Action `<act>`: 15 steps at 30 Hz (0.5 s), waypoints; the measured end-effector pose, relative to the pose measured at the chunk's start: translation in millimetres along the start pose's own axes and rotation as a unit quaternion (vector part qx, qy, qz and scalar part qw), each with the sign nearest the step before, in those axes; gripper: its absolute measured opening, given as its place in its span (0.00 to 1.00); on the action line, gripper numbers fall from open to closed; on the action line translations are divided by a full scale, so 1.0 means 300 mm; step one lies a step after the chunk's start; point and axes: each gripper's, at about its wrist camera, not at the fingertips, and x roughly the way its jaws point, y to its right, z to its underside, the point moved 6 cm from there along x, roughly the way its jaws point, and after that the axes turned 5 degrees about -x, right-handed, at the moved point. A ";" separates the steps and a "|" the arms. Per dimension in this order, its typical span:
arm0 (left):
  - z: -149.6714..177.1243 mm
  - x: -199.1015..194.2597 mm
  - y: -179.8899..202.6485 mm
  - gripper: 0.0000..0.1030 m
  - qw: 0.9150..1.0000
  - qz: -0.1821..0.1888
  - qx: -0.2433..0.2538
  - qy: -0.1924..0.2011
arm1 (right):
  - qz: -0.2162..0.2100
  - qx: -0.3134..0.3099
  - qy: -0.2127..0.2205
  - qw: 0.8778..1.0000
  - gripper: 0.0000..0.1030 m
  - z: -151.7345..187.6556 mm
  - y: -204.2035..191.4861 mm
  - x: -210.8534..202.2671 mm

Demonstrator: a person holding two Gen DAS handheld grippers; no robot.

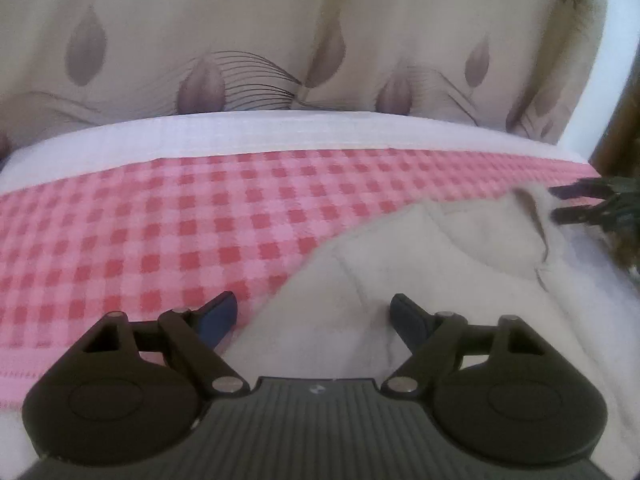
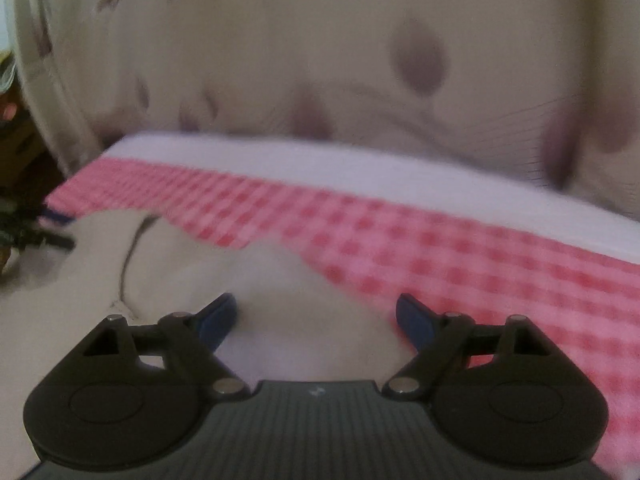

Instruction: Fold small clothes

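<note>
The cream fleece garment (image 1: 460,264) lies flat on the pink gingham cloth (image 1: 160,240) that covers the surface, and both claws hang just over it from opposite sides. From the left wrist view the garment spreads to the right and forward of the left claw (image 1: 312,316): one of its fingers stands over the checks, the other over the fleece, so the garment's near-left edge runs up between them on a slant. The jaws are spread with nothing pinched. In the same view the right claw (image 1: 576,202) shows at the far right edge, beside the garment's collar or opening end.

From the right wrist view, which is blurred, things are mirrored: the garment (image 2: 180,264) lies left and forward of the right claw (image 2: 316,316), whose jaws are also spread and empty, with a rounded lobe of fleece between its fingers and the checks to the right. A dark seam or zip line runs away up the cloth at the left.

Each claw looks equally near its own edge; I judge the next move to be a pinch on both sides at once.

A patterned beige curtain (image 1: 280,40) hangs behind. I see no containers.
</note>
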 end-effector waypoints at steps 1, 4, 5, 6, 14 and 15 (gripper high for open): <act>-0.005 0.009 0.005 0.77 1.000 -0.001 0.003 0.001 | -0.002 -0.012 -0.008 1.000 0.86 -0.002 -0.012 0.036; -0.006 0.000 0.031 0.19 1.000 -0.007 0.021 0.019 | -0.018 -0.042 0.002 0.999 0.39 -0.026 -0.061 0.065; -0.007 -0.006 0.035 0.18 1.000 -0.003 0.011 0.019 | -0.023 -0.048 0.005 0.999 0.15 -0.036 -0.075 0.065; -0.008 -0.009 0.053 0.17 0.999 -0.015 0.011 0.026 | -0.016 -0.056 0.006 0.998 0.14 -0.041 -0.091 0.058; -0.019 -0.024 0.115 0.12 0.988 -0.126 0.001 0.093 | 0.102 -0.120 0.057 0.986 0.09 -0.055 -0.160 -0.001; -0.032 -0.012 0.115 0.11 0.985 -0.142 -0.001 0.096 | 0.118 -0.122 0.062 0.984 0.09 -0.066 -0.156 0.005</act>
